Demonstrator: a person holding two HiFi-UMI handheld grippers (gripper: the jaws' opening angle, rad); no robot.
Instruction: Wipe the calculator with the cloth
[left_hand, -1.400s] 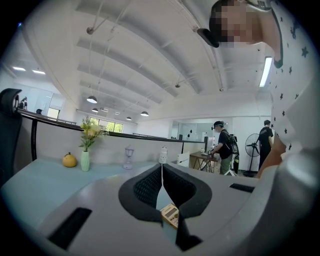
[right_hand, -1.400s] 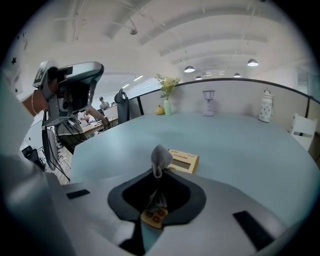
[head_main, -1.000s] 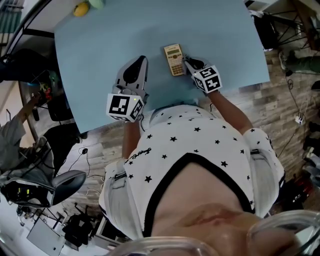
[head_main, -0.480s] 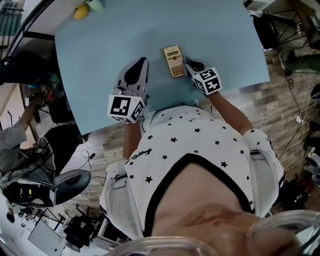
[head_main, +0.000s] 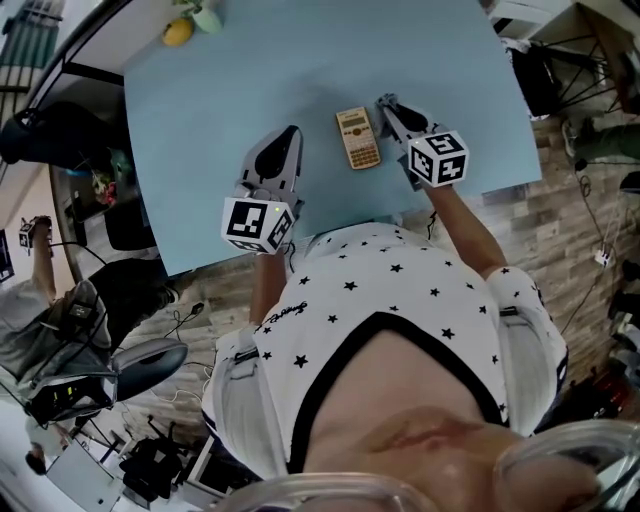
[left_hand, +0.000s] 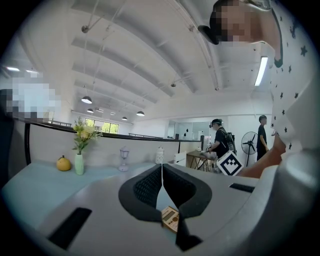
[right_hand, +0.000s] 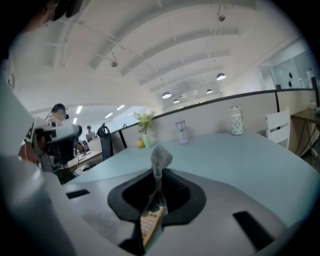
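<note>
A tan calculator (head_main: 358, 137) lies flat on the light blue table (head_main: 230, 80), between my two grippers. My right gripper (head_main: 386, 103) is just right of the calculator's far end, shut on a small grey cloth (right_hand: 160, 159) that pokes up between its jaws. In the right gripper view the calculator (right_hand: 151, 225) shows low, under the jaws. My left gripper (head_main: 291, 133) sits left of the calculator, jaws pressed together with nothing in them. The calculator (left_hand: 170, 218) shows below the jaws of the left gripper (left_hand: 161, 169).
A yellow fruit (head_main: 178, 32) and a small vase (head_main: 208, 17) stand at the table's far left corner. A vase of flowers (left_hand: 80, 150), a small lamp (left_hand: 124, 159) and a white jar (left_hand: 160, 155) line the far edge. People, chairs and desks surround the table.
My right gripper, with the cloth, has moved from the calculator's right side toward its far end. The left gripper has barely moved.
</note>
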